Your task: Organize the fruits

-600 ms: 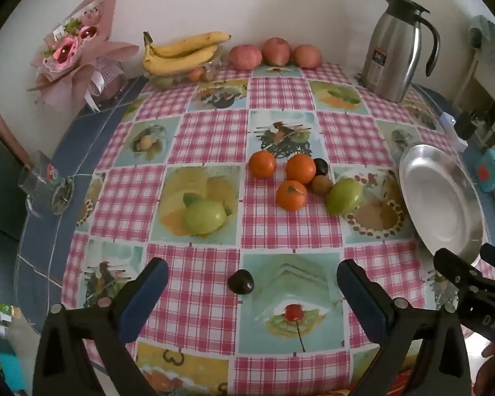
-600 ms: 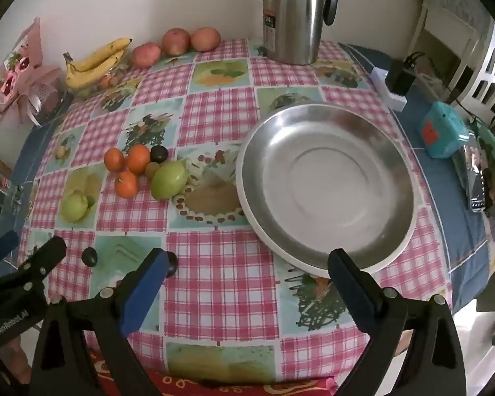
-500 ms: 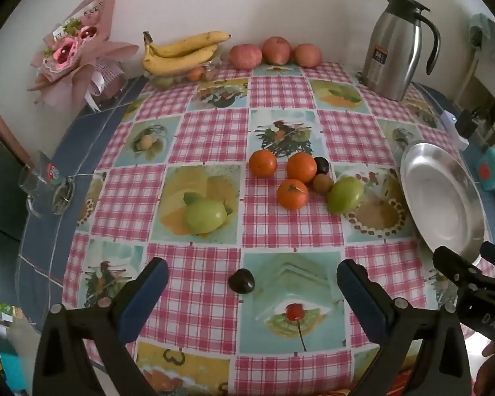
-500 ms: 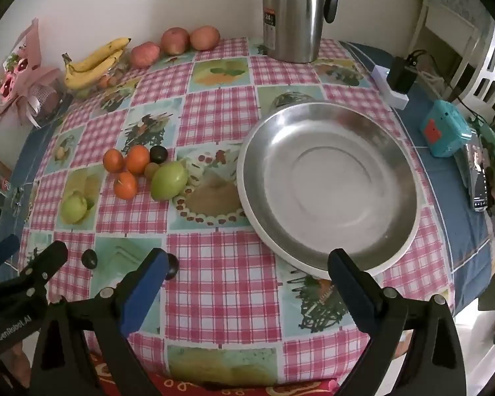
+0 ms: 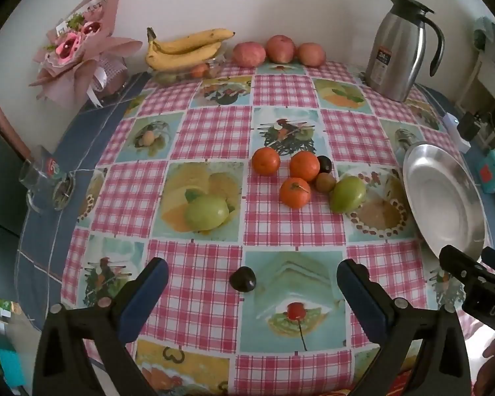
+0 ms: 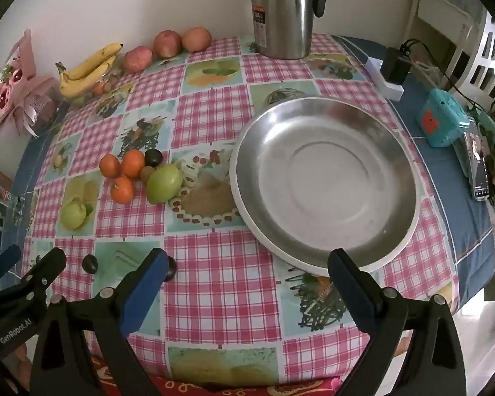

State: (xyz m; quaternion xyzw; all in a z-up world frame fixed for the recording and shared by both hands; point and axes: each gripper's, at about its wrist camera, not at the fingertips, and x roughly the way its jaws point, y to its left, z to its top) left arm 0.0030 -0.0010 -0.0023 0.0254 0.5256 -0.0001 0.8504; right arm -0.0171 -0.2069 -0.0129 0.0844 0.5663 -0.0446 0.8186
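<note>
Left wrist: left claw wide, empty.

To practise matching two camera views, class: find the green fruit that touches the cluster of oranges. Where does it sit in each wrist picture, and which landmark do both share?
Left wrist view: green fruit lies right of centre, just right of the oranges.
Right wrist view: green fruit lies left of centre, between the oranges and the steel plate.
Shared landmark: the steel jug by the wall.
</note>
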